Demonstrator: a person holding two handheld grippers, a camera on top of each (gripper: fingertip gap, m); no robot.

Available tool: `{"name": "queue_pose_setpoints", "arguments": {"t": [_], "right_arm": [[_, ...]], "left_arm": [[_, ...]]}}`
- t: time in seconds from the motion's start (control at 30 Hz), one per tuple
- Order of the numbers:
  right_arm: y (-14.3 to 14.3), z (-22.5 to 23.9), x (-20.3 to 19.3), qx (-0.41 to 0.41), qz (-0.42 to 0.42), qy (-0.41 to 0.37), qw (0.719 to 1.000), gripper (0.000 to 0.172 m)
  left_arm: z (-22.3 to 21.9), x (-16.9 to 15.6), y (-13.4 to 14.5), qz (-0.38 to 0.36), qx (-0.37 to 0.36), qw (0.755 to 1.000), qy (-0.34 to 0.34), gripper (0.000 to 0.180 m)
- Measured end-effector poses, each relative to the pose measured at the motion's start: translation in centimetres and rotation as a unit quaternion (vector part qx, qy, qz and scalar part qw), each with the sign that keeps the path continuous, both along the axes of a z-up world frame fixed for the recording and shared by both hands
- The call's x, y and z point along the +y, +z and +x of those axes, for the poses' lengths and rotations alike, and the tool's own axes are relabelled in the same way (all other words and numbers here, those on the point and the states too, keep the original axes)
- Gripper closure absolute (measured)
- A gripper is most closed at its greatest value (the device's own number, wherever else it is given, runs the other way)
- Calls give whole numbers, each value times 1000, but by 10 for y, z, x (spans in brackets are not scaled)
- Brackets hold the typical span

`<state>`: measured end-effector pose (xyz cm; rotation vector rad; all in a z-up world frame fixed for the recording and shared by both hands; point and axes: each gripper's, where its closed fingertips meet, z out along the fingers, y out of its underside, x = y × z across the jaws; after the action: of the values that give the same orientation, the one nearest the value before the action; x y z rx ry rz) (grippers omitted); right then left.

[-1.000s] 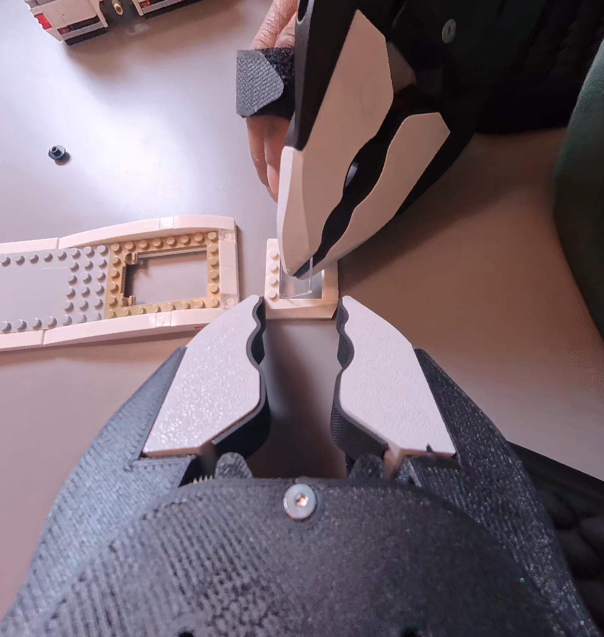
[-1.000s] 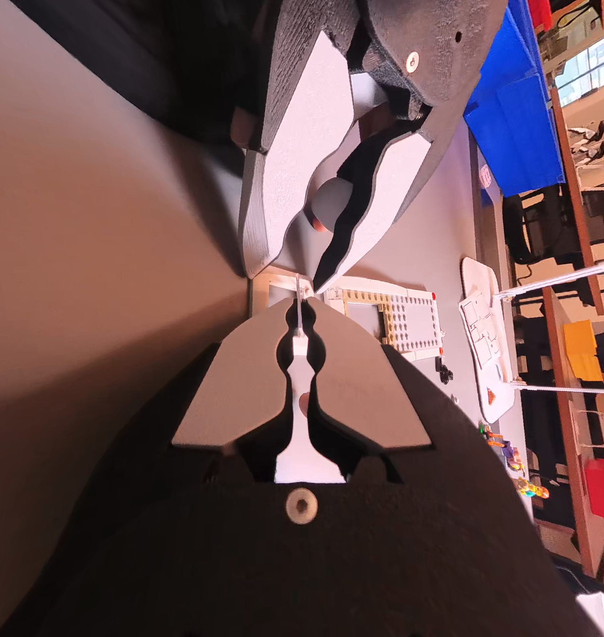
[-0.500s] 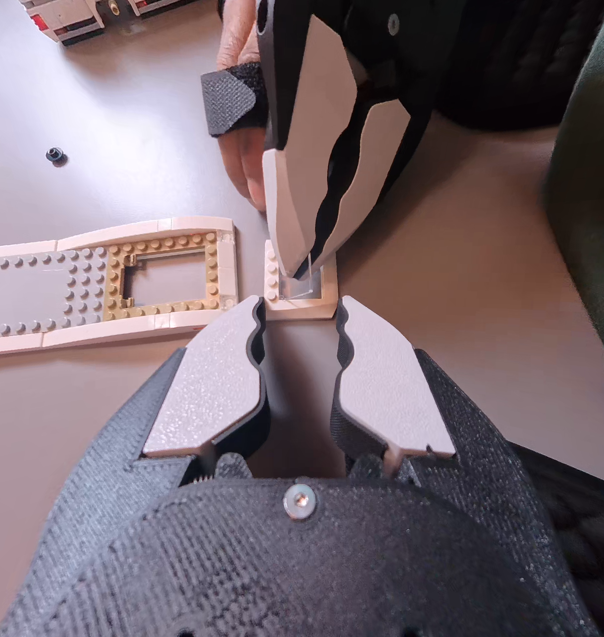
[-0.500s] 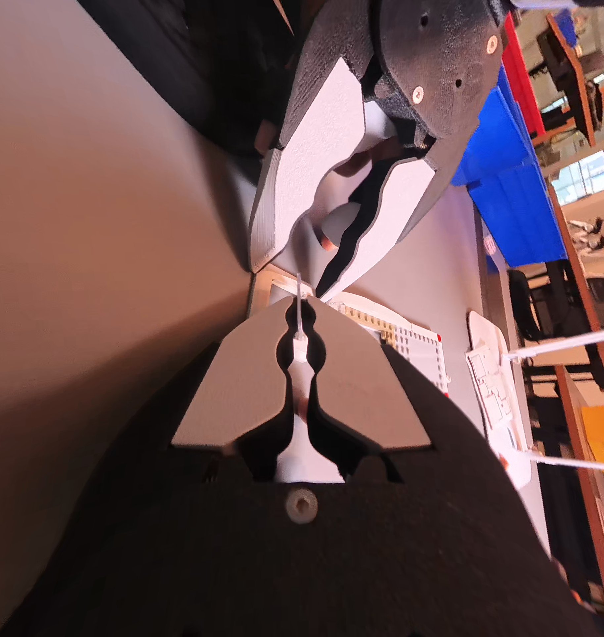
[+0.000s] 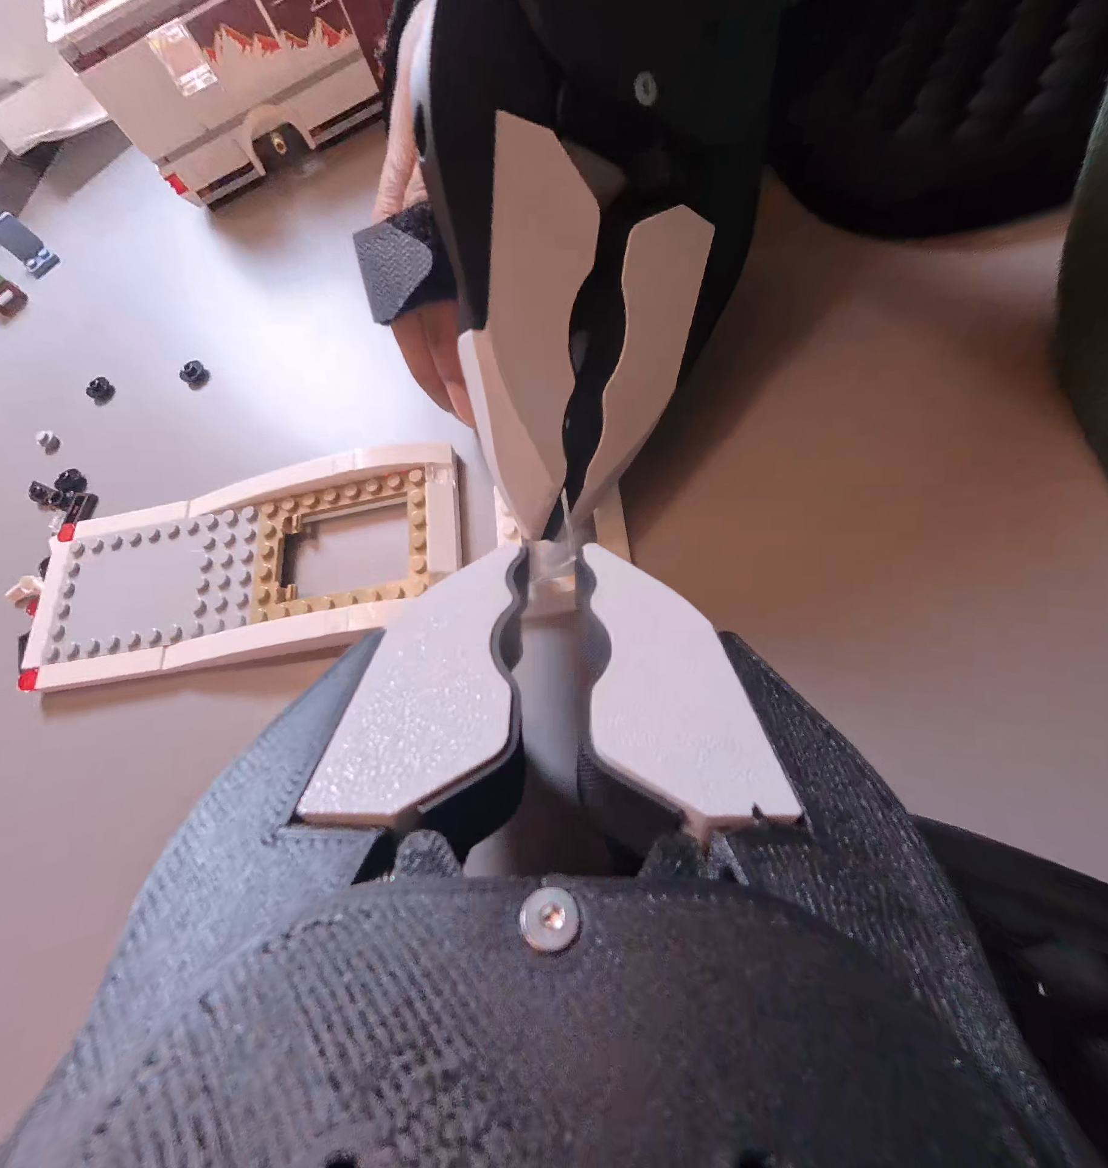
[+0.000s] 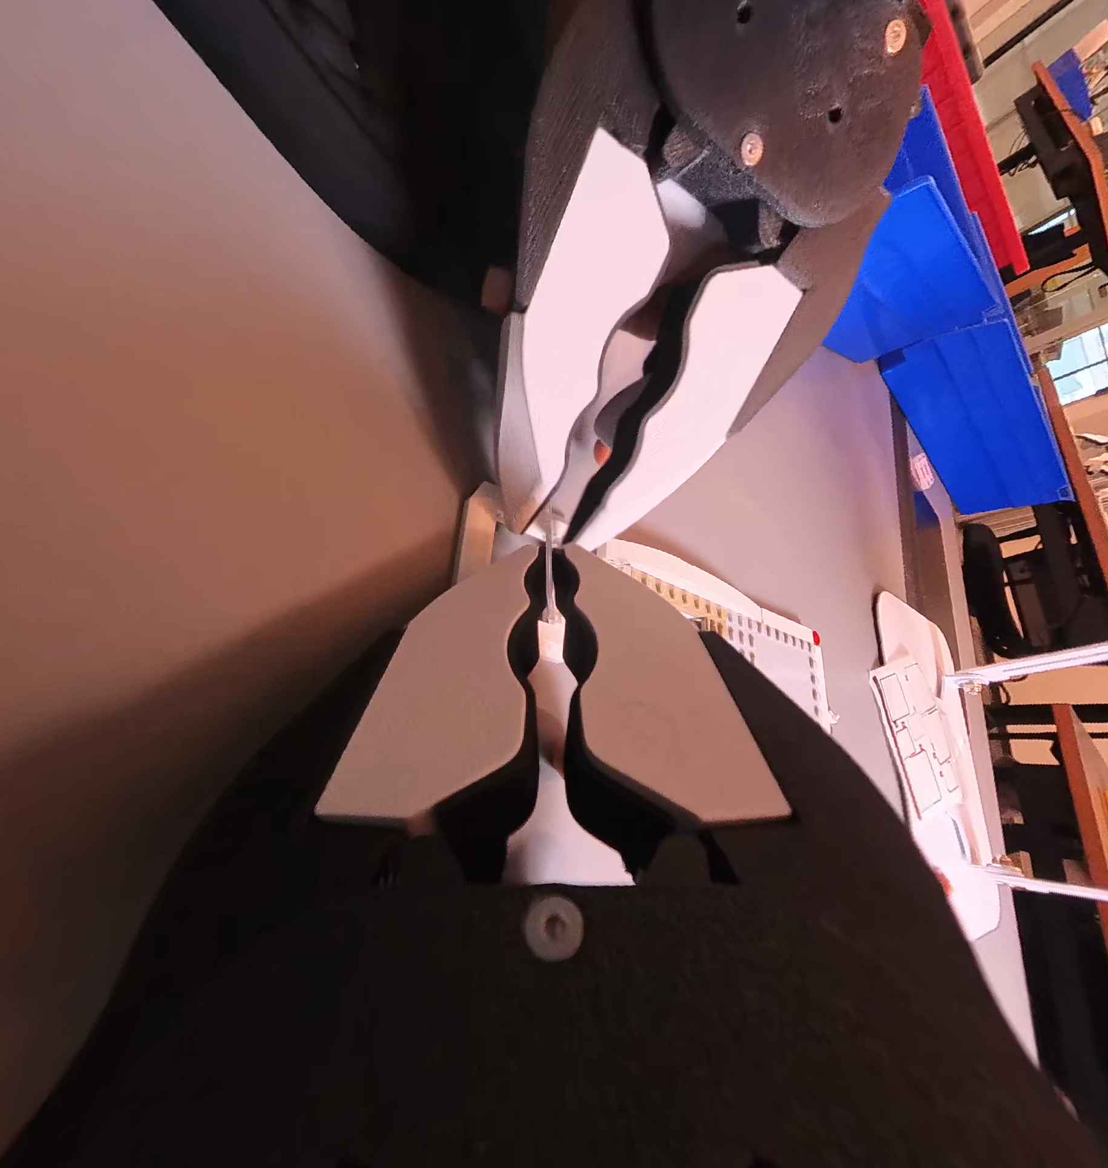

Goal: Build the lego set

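Table [image 5: 854, 505] is bearing a studded white, grey and tan baseplate [image 5: 159, 581], with a small white frame piece [image 5: 611, 524] lying beside it. Right gripper [image 5: 560, 505] is pinching a thin clear pane [image 5: 564, 537] upright over that frame; left gripper [image 5: 551, 562], jaws narrow, is closing around the pane's lower part.

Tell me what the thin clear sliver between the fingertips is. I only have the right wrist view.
Observer: In the left wrist view it faces the camera. It is a clear pane, pinched at its top edge by the right gripper.
Reviewer: And the left gripper?
Observer: The left gripper has one fingertip at each side edge of the pane.
Reviewer: Anything beyond the studded plate?
Observer: Past the studded plate, a white brick-built camper stands far back on the table, outside your frame.
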<state>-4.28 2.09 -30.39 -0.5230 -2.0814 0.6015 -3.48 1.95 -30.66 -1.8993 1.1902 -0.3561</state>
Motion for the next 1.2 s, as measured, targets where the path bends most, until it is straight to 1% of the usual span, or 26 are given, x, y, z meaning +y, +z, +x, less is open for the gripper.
{"name": "queue_pose_setpoints", "arguments": {"t": [0.03, 0.23, 0.33, 0.37, 0.5, 0.7, 0.8, 0.9, 0.97, 1.03, 1.2], "right_arm": [[0, -1, 1, -1, -1, -5, 1000, 171], [1, -2, 5, 8, 17, -35, 999, 169], [4, 5, 7, -9, 12, -52, 999, 155], [5, 9, 7, -19, 10, -53, 998, 155], [11, 20, 7, -29, 1, -96, 995, 156], [13, 21, 6, -38, 20, -166, 985, 167], [15, 18, 7, -35, 26, -183, 982, 165], [14, 14, 6, -52, 42, -184, 981, 163], [11, 13, 8, -66, 65, -183, 979, 168], [10, 12, 8, -72, 87, -178, 977, 169], [7, 14, 4, -87, 68, -160, 981, 170]], "left_arm": [[1, 0, 0, 3, 3, 1000, 0, 170], [-2, 4, 1, 14, 9, 1000, 17, 173], [-2, 6, 3, 21, 12, 999, 25, 179], [-3, 6, 3, 22, 13, 999, 26, 179], [-2, 6, 2, 33, 29, 999, 25, 179], [-1, 5, 2, 44, 44, 998, 26, 179], [-1, 5, 2, 47, 50, 997, 27, 179], [-1, 5, 2, 48, 52, 997, 30, 179], [-1, 5, 1, 50, 55, 997, 31, 179], [-1, 5, 1, 52, 59, 996, 33, 179], [0, 2, 0, 50, 59, 997, 25, 175]]}}
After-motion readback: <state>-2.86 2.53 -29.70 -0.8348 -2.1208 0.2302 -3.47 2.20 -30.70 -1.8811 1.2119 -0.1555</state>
